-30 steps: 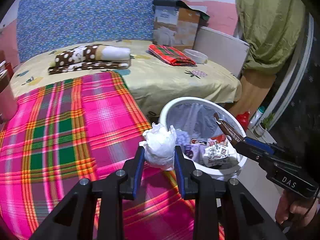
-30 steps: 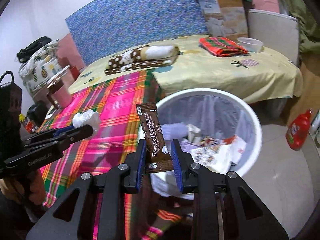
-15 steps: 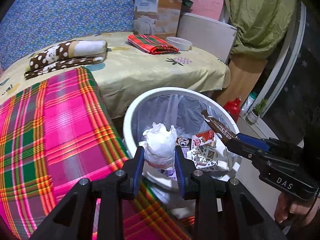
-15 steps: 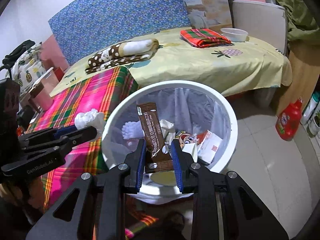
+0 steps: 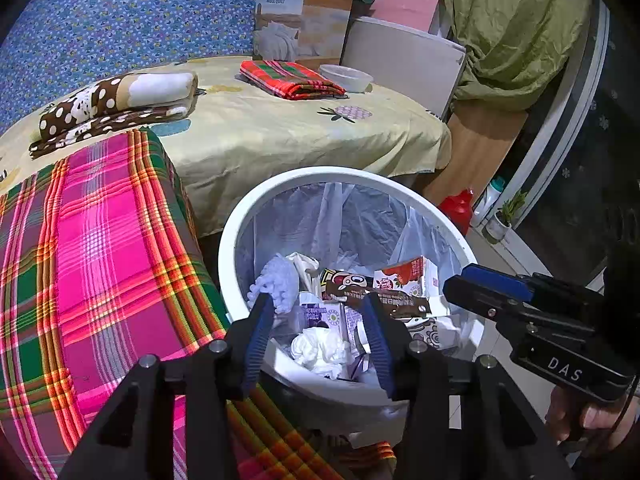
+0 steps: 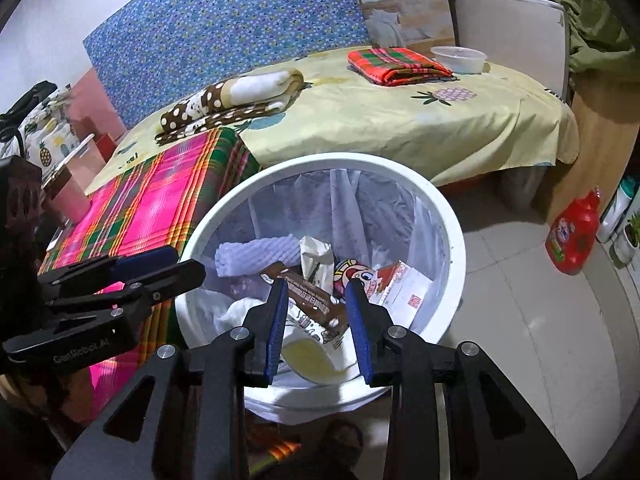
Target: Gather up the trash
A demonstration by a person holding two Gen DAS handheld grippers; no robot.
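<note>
A white trash bin [image 5: 256, 216] with a clear liner stands beside the bed and holds several wrappers and cartons; it also shows in the right wrist view [image 6: 452, 216]. My left gripper [image 5: 318, 318] is open over the bin's near rim. A crumpled white tissue [image 5: 320, 350] lies in the bin below it. My right gripper [image 6: 316, 300] is open over the bin. A brown snack wrapper [image 6: 312, 300] lies loose on the trash below it and also shows in the left wrist view [image 5: 396, 305].
A pink plaid blanket [image 5: 100, 260] covers the bed left of the bin. A yellow sheet [image 5: 288, 128] carries a dotted blanket, a folded red cloth [image 5: 292, 84] and a plastic bowl [image 5: 346, 77]. A red bottle [image 6: 574, 236] stands on the tiled floor at right.
Both grippers moved over the bin and opened. The tissue dropped from the left gripper and the brown wrapper dropped from the right gripper into the bin.
</note>
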